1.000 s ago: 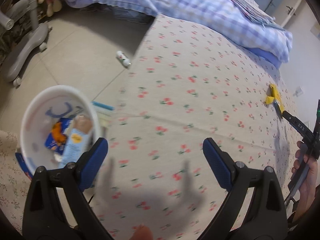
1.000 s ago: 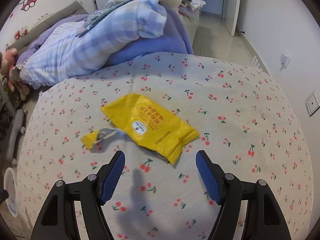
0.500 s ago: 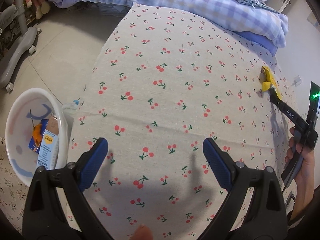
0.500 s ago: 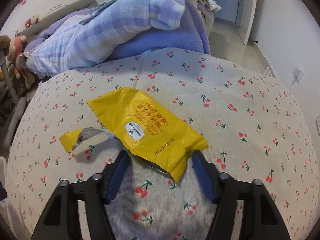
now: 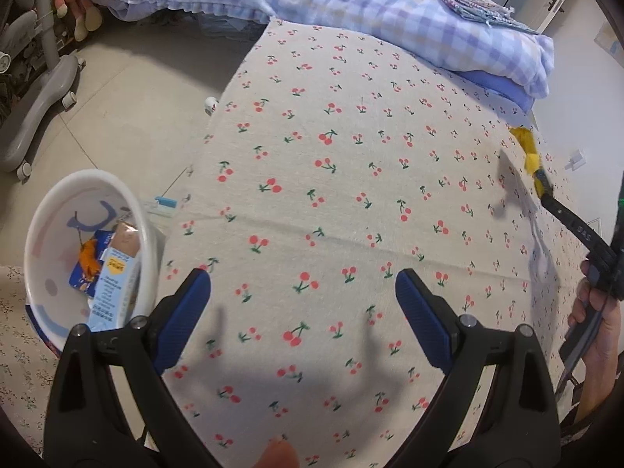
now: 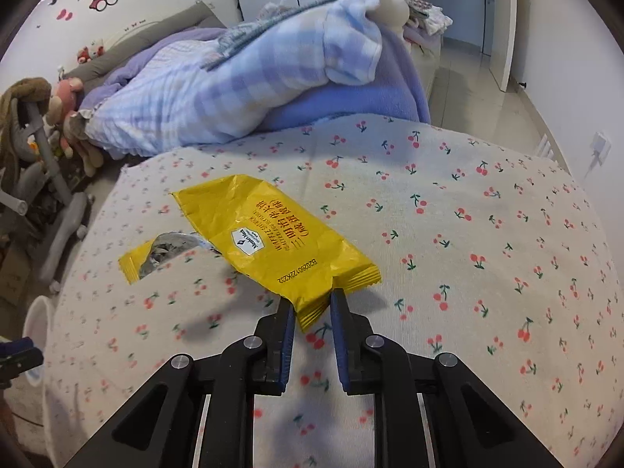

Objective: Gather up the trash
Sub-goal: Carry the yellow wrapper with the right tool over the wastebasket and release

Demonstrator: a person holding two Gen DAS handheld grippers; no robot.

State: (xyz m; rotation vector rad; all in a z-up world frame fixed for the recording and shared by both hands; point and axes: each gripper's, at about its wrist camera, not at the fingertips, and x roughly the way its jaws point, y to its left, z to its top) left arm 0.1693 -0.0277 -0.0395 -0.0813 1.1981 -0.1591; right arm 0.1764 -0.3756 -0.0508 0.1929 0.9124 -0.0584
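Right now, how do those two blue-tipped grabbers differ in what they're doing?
The right gripper is shut on the yellow wrapper, pinching its crimped end; the left gripper stands wide open and holds nothing. The right one works out on the cherry-print bedsheet; the left one hangs at the sheet's edge, beside the white bin. Both have black frames, blue pads and point downward.

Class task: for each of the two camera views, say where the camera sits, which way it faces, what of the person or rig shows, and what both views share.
Left wrist: sits on the open left gripper, looking down over the cherry-print bedspread and white bin; the person's hand shows.
Right wrist: sits on the right gripper, shut on the yellow wrapper, facing the checked quilt.
Shared: bedspread, quilt, wrapper, bin.
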